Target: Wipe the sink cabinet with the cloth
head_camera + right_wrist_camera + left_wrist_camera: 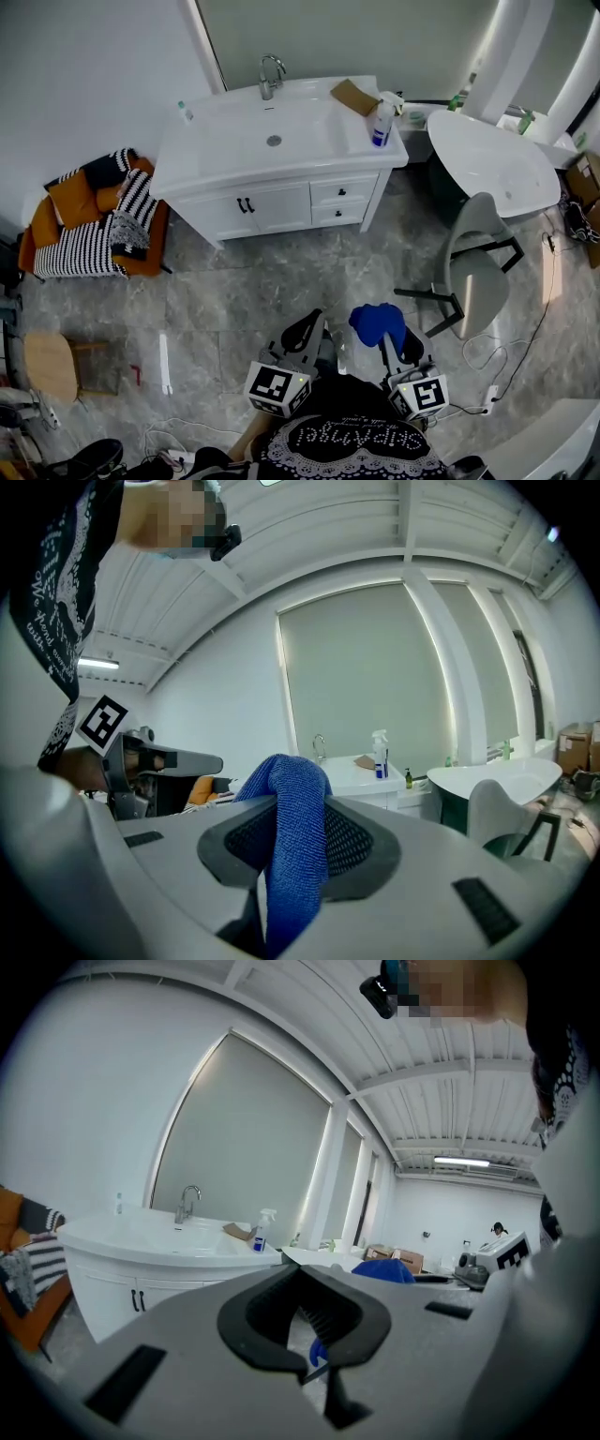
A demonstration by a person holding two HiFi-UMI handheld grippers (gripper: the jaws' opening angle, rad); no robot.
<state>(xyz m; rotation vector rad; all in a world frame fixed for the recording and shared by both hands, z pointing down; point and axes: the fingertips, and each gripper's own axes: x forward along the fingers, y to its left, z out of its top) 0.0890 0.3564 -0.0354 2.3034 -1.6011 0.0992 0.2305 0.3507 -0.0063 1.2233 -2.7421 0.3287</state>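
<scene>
We hold both tools low at 6 o'clock in the head view, close to our body. The sink cabinet (281, 202) stands well apart from them at 12 o'clock, across grey marble floor (281, 281).

The right gripper (298, 855) is pinching the blue cloth (295, 794). In its own view the cloth runs up between the two dark pads, bulges over their tops and hangs down toward the camera. In the head view the cloth sits as a blue lump at the gripper's front end.

The left gripper (305, 1316) has its jaws pressed together, and we see nothing caught between the pads. A speck of blue shows through the slit below them, but we cannot tell what it is.

On the white cabinet top, a chrome faucet (270, 75) rises at the back edge at 12 o'clock. A spray bottle (381, 122) stands upright near the right end at 1 o'clock. A flat brown piece (354, 97) lies just behind the bottle. A small bottle (186, 112) stands at the left end at 11 o'clock. The cabinet's doors and drawers are shut.

A white bathtub (492, 159) lies at 2 o'clock and a grey chair (473, 267) at 3 o'clock. An orange sofa (89, 225) with striped cushions sits at 9 o'clock, and a round wooden stool (49, 364) at 8 o'clock.
</scene>
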